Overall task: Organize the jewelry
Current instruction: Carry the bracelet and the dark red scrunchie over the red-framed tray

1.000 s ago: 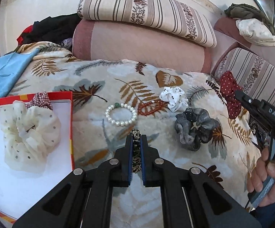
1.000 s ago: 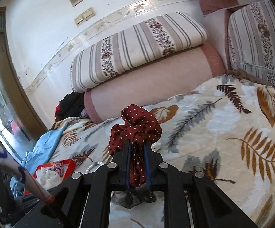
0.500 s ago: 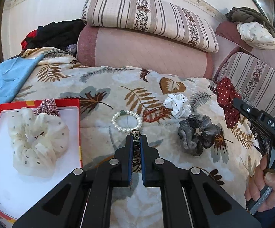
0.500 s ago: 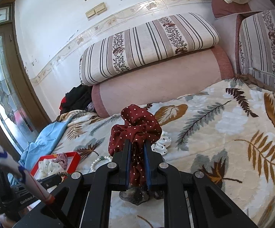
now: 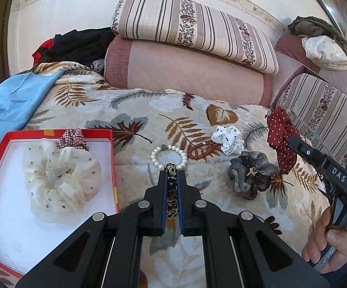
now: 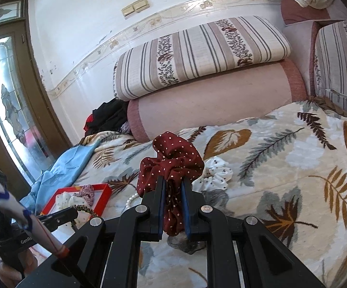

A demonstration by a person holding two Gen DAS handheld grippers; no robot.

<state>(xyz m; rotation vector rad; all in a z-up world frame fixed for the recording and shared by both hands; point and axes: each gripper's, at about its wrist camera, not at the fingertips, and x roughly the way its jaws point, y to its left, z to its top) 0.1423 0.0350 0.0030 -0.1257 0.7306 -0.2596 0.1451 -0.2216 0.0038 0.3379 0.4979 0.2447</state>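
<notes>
while a patterned band point(image 5: 172, 192) is clamped by the left gripper point(image 5: 172, 175), a red dotted scrunchie point(image 6: 171, 168) (bunched) is pinched by the right gripper point(image 6: 173, 184), both angled downward.

A leaf-print blanket point(image 5: 149, 110) covered the bed. On it lay a red box point(image 5: 112, 158), pearl bracelet point(image 5: 155, 154), red beads point(image 5: 201, 151) (touching the white scrunchie point(image 5: 228, 139)), grey scrunchie point(image 5: 250, 175) and blue cloth point(image 5: 12, 103).

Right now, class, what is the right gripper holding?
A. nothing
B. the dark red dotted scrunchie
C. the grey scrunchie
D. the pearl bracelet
B: the right gripper is shut on the dark red dotted scrunchie, while the pearl bracelet and grey scrunchie lie on the blanket.
</notes>
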